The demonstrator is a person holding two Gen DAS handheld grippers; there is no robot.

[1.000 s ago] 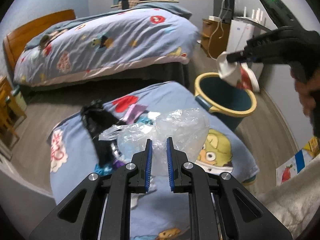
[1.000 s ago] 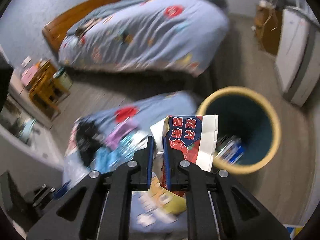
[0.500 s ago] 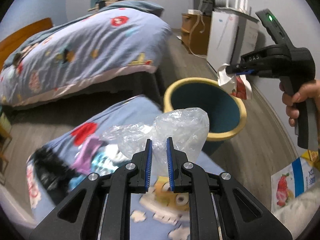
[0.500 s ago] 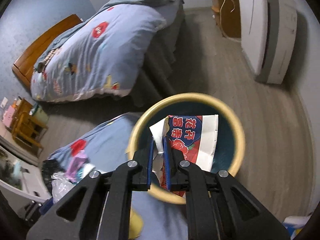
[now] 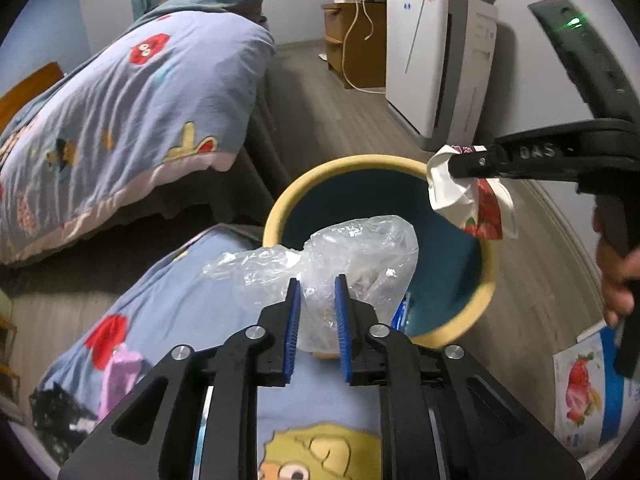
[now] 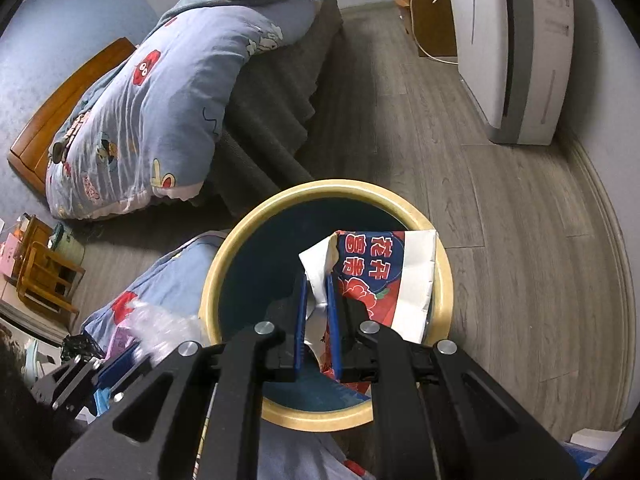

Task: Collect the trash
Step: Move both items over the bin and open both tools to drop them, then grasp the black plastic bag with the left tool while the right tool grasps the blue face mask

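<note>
My right tongs (image 6: 317,280) pinch a torn red-and-white wrapper (image 6: 380,276) over the yellow-rimmed bin (image 6: 224,276), while my left tongs (image 5: 317,282), jaws just easing apart, hold a crumpled clear plastic bag (image 5: 360,240) between their pads at the bin's near rim beside the bed (image 5: 168,304).

in the left wrist view the bin (image 5: 276,204) sits mid-frame on the floor, touching the far edge of the near quilt (image 5: 192,280) at the lower left. the bed (image 5: 120,112) fills the upper left, behind both. the air purifier (image 5: 436,64) stands at the upper right against the wall, a wooden cabinet (image 5: 352,40) just left of it. the plastic bag (image 5: 360,248) hangs over the bin's near rim, the wrapper (image 5: 472,204) over its right rim. a carton (image 5: 588,384) lies at the lower right.
</note>
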